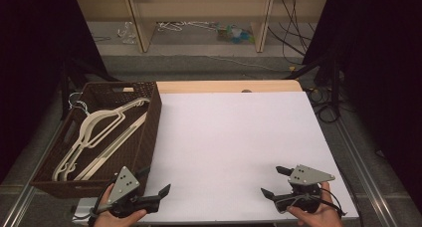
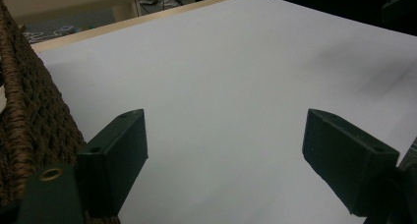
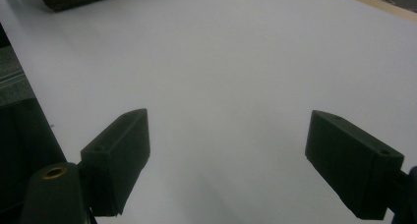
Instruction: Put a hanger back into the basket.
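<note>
Between the left gripper (image 1: 158, 194) fingers (image 2: 115, 153), spread wide and holding nothing, lay bare white tabletop (image 1: 229, 147). Right gripper (image 1: 275, 181): fingers (image 3: 118, 155) likewise wide apart and empty over the near right edge. Open tabletop ran clear from both to the far wooden rim. Woven basket (image 1: 149, 132): stood on the left edge, touching-close beside the left fingers, well apart from the right. Cream hangers (image 1: 94, 137): lay inside the basket. Room: shelving and cables beyond.
</note>
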### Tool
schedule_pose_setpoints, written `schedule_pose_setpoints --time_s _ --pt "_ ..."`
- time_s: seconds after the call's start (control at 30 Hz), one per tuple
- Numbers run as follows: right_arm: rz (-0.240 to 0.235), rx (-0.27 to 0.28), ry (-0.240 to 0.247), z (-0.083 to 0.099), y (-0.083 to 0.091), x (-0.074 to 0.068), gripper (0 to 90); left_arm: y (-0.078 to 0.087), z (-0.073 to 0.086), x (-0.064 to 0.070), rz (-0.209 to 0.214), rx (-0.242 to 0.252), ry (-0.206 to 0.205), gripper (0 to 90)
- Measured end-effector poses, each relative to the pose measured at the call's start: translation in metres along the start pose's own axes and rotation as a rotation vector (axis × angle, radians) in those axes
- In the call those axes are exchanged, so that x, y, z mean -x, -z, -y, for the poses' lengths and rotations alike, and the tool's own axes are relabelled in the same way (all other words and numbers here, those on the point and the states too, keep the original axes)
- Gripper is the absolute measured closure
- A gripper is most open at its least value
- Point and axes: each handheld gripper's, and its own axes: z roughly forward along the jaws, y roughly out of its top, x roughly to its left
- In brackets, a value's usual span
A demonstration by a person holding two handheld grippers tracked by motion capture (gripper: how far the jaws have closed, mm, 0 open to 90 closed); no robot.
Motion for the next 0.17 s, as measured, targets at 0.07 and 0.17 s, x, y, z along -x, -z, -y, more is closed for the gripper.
schedule_pose_setpoints --time_s 0.07,0.17 --pt "-0.007 -0.005 -0.008 0.0004 -0.0005 -0.0002 17.9 0.0005 -0.0001 0.0002 -0.007 -0.005 -0.001 17.0" --pt "-0.003 -0.008 -0.013 0.0009 -0.0008 0.0002 17.8 0.0000 0.0003 0.0004 -0.003 0.003 0.003 17.0"
